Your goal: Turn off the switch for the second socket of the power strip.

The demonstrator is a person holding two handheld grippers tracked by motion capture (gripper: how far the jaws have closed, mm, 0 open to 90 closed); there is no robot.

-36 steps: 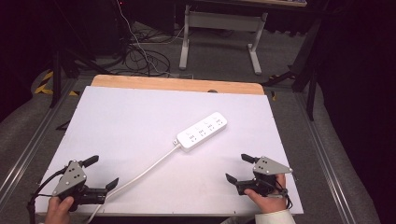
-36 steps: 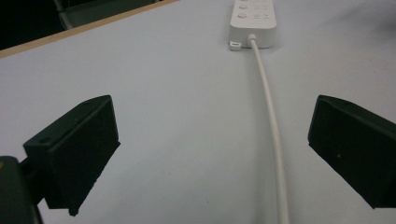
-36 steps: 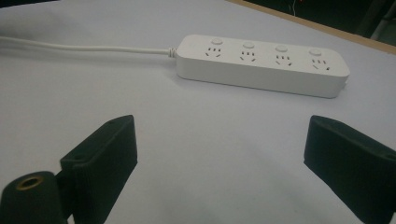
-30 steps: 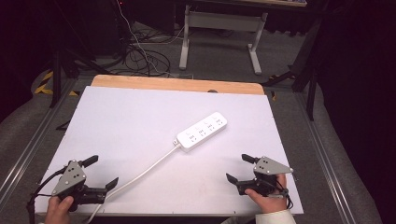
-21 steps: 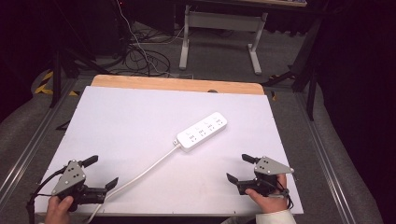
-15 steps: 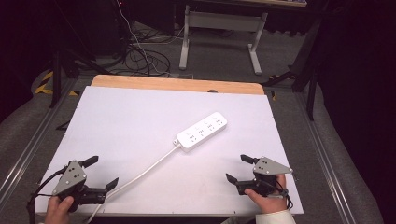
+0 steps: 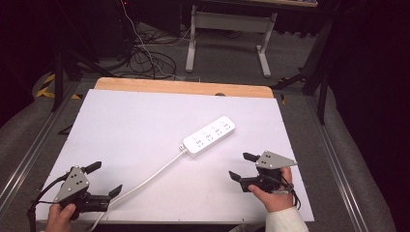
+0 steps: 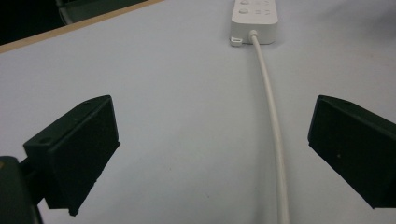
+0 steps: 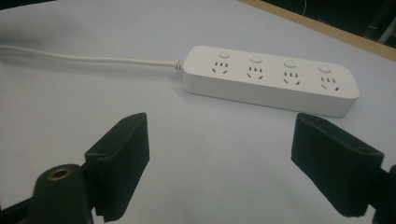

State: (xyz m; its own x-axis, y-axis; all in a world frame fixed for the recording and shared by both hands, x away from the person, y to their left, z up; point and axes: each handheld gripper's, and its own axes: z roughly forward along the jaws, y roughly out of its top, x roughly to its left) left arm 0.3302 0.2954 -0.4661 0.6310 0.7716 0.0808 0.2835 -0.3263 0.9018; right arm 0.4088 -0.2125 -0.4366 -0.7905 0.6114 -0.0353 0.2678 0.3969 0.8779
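Note:
A white power strip (image 7: pixel 209 136) (image 9: pixel 270 79) with several sockets lies slanted near the middle of the white tabletop (image 7: pixel 135 125). Its white cable (image 7: pixel 150 178) (image 8: pixel 273 130) runs down toward the front edge, passing between the jaws of my left gripper (image 7: pixel 104 179) (image 8: pixel 212 154). That gripper rests at the front left, open and empty. At the front right, my right gripper (image 7: pixel 242 166) (image 9: pixel 233 158) is held open and empty too, its jaws pointing at the strip's long side from a short way off. The strip's cable end (image 8: pixel 254 21) shows far ahead in the left gripper view.
A wooden strip (image 7: pixel 183 87) borders the table's far edge. Beyond it stand a white metal stand (image 7: pixel 227 34) and tangled cables (image 7: pixel 145 53) on the grey floor. Metal rails (image 7: pixel 29 154) run along both sides of the table.

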